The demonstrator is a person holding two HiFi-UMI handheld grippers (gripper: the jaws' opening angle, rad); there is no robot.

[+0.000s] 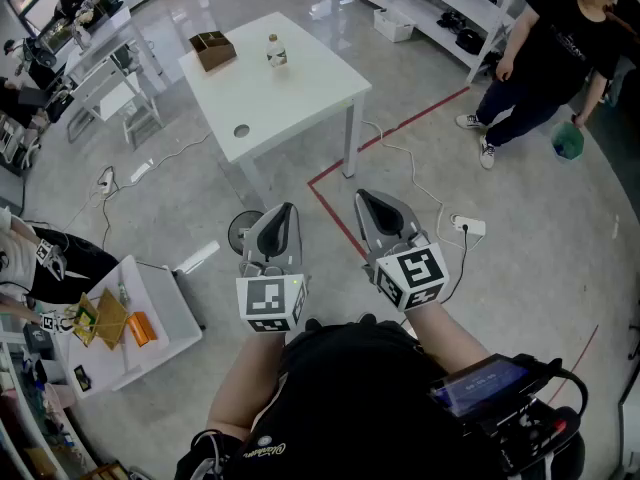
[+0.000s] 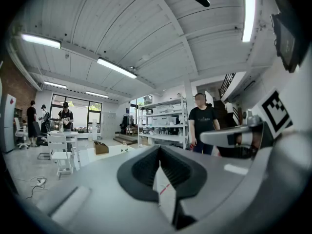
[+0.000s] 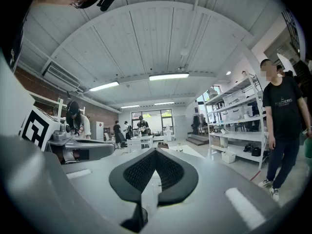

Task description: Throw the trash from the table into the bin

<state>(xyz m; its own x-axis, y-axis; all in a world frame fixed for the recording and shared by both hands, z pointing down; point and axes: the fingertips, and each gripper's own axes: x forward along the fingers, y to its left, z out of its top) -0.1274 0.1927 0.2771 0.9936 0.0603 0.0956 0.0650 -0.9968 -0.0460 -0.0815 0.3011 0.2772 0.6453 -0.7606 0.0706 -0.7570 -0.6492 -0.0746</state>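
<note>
A white table [image 1: 300, 93] stands some way ahead of me, with a small clear bottle [image 1: 276, 50] and a brown cardboard box [image 1: 212, 50] at its far side. Both grippers are held level above the floor, well short of the table. My left gripper [image 1: 287, 208] is shut and holds nothing. The right gripper [image 1: 362, 196] beside it is also shut and empty. In the left gripper view the shut jaws [image 2: 159, 152] point at the distant table and box [image 2: 101, 147]. The right gripper view [image 3: 156, 152] shows the table [image 3: 192, 153] far off. A dark round object [image 1: 240, 234] on the floor is partly hidden by the left gripper.
A person in black [image 1: 560, 48] stands at the right near shelving [image 1: 450, 8], holding something green. Red tape [image 1: 340, 223], cables and a power strip [image 1: 468, 226] lie on the floor. A small white table [image 1: 165, 308] with orange items is at the lower left. People work at desks far left.
</note>
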